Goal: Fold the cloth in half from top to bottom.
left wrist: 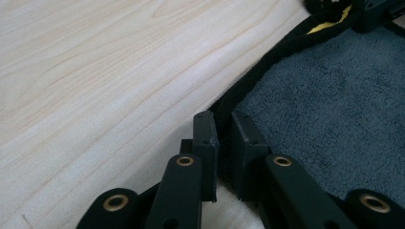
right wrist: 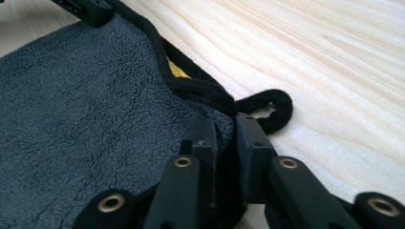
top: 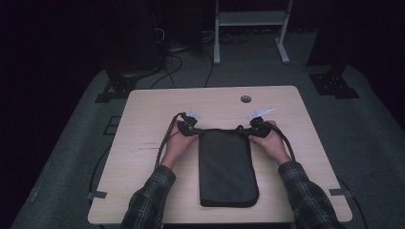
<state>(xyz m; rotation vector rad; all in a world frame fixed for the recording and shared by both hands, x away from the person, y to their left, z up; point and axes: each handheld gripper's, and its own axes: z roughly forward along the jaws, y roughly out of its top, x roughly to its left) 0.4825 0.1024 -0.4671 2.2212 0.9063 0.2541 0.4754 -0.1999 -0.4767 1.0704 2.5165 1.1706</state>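
Note:
A dark grey folded towel (top: 225,167) with a black hem lies lengthwise on the light wooden table (top: 143,119). My left gripper (top: 193,130) is at its far left corner, and in the left gripper view the jaws (left wrist: 223,125) pinch the towel's black edge (left wrist: 267,62). My right gripper (top: 249,131) is at the far right corner. There its jaws (right wrist: 224,126) are shut on the towel corner (right wrist: 95,143), beside a small black hanging loop (right wrist: 274,109). A yellow tag (right wrist: 177,71) peeks out from under the hem.
A round cable hole (top: 246,98) is in the table near the far edge. Black cables (top: 167,133) trail from both grippers across the table. A white metal frame (top: 250,28) stands on the floor beyond the table.

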